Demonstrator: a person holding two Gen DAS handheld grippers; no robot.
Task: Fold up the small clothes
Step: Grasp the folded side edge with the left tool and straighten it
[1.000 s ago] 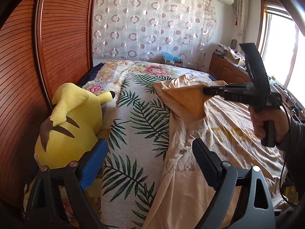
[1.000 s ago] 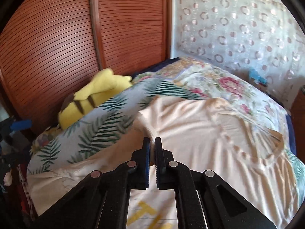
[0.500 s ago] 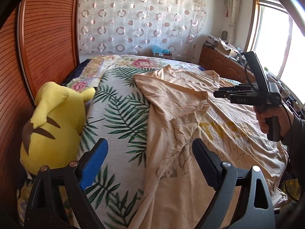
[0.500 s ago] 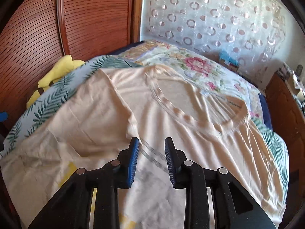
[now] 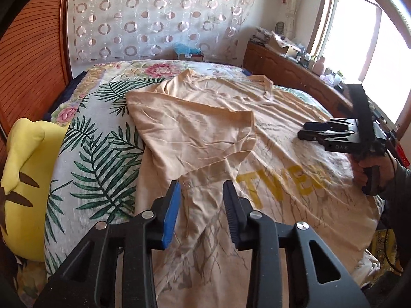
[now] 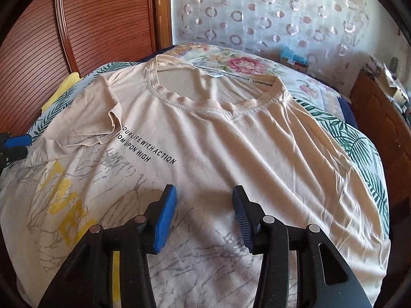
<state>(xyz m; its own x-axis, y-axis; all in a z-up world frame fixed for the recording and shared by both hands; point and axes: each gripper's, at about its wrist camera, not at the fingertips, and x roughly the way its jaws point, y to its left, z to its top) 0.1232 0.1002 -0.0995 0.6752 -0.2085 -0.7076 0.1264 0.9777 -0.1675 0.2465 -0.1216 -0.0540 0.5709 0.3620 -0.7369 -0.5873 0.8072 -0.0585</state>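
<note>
The shirt (image 6: 231, 138), a beige T-shirt with yellow letters and grey line print, lies front up on the bed (image 5: 97, 159), collar toward the curtain (image 5: 154, 18). One sleeve (image 5: 195, 133) is folded inward across the chest; its hem ends just beside the yellow lettering. The other sleeve lies flat toward the far edge of the bed.

Left gripper (image 5: 201, 206): hangs over the shirt below the folded sleeve. Its jaws have just been closing and now stand part open. Cloth shows in the gap under them; the pads do not press on it, and nothing is held.

Right gripper (image 6: 204, 213): hangs over the middle of the shirt, below the black text line. Its jaws have just been opening and stand apart. Bare cloth lies beneath the gap; nothing is gripped. In the left wrist view this gripper (image 5: 307, 131) shows from the side, held by a hand (image 5: 370, 169) above the shirt.

A yellow plush toy (image 5: 23, 174) sits at the bed edge beside the wooden wardrobe (image 6: 77, 25), well apart from the shirt. A wooden dresser (image 5: 290, 74) stands under the window (image 5: 359, 33).
</note>
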